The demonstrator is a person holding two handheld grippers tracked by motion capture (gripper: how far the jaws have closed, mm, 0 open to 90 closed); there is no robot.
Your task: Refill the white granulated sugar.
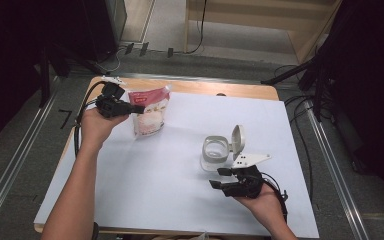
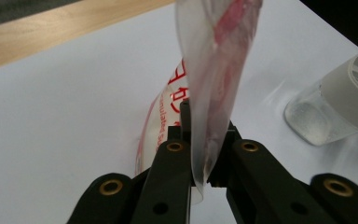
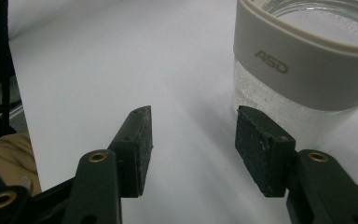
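A clear plastic pouch with red print (image 1: pixel 150 111) stands tilted at the back left of the white table cover (image 1: pixel 145 170). My left gripper (image 1: pixel 134 108) is shut on the pouch's upper edge; in the left gripper view the thin film (image 2: pixel 209 93) runs up from between the jaws. A glass jar (image 1: pixel 215 152) with a grey-white collar and its flip lid (image 1: pixel 237 138) open stands right of centre. My right gripper (image 1: pixel 221 178) is open just in front of the jar, apart from it; the jar (image 3: pixel 303 70) fills the upper right of the right gripper view, beyond the fingertips (image 3: pixel 137 140).
The wooden table edge (image 1: pixel 200 87) shows along the back. Beyond it are floor cables and black stand legs (image 1: pixel 290 75). Metal rails (image 1: pixel 330 160) run along both sides of the table.
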